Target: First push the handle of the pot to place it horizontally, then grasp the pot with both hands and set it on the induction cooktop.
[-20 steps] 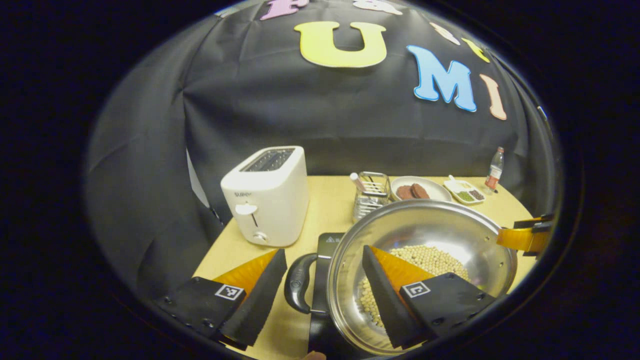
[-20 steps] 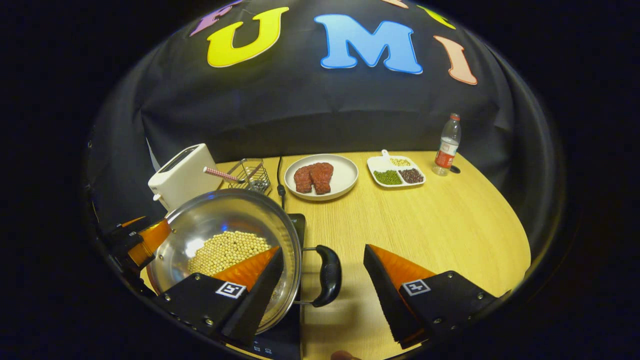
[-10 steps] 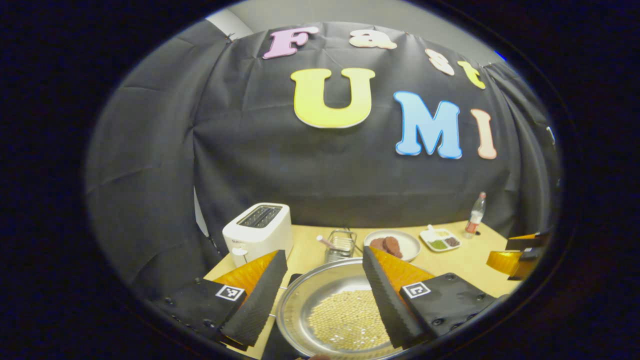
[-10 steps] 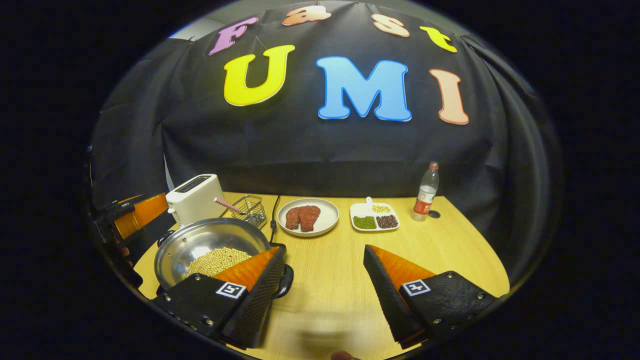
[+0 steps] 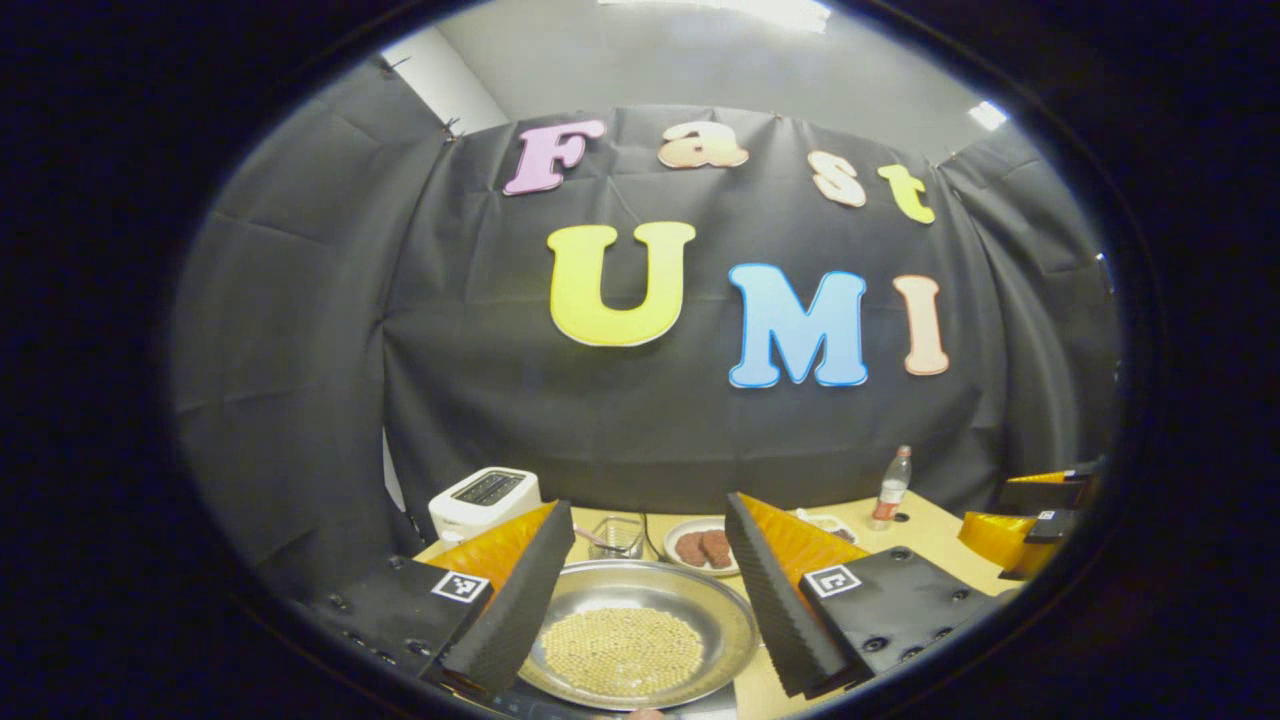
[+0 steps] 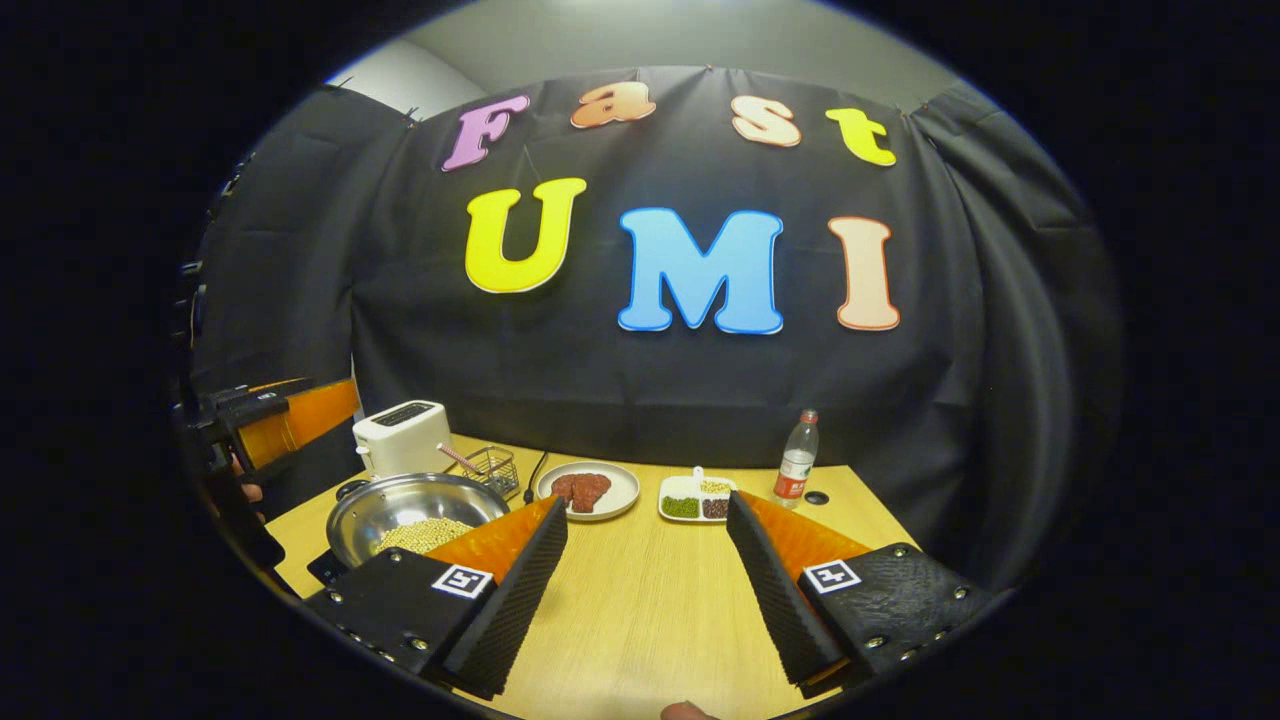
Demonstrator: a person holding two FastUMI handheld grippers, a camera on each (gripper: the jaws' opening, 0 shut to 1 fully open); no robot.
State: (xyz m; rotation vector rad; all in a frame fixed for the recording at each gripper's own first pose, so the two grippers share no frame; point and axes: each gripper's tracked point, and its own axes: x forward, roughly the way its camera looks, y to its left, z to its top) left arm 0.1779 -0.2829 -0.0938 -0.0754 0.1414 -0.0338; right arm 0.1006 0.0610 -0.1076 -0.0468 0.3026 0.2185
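The steel pot (image 6: 415, 502), holding pale beans (image 6: 425, 535), rests on the black induction cooktop (image 6: 324, 567) at the table's left side. One of its dark handles (image 6: 350, 489) pokes out at the far left. My right gripper (image 6: 648, 505) hangs open over bare table to the right of the pot, gripping nothing. In the left gripper view the pot (image 5: 720, 620) lies low between and beyond my fingers, and my left gripper (image 5: 648, 502) stands open above it, apart from it. The left gripper (image 6: 285, 420) also appears at the left edge, and the right gripper (image 5: 1030, 510) at the far right.
Behind the pot stand a white toaster (image 6: 403, 437) and a wire basket (image 6: 490, 470). Along the back of the wooden table (image 6: 650, 610) are a plate of meat (image 6: 587, 490), a sectioned dish (image 6: 697, 497) and a bottle (image 6: 796, 472).
Both grippers have drawn back and up from the pot's handles, fingers staying wide. The pot stays on the cooktop and now looks smaller and lower in both views.
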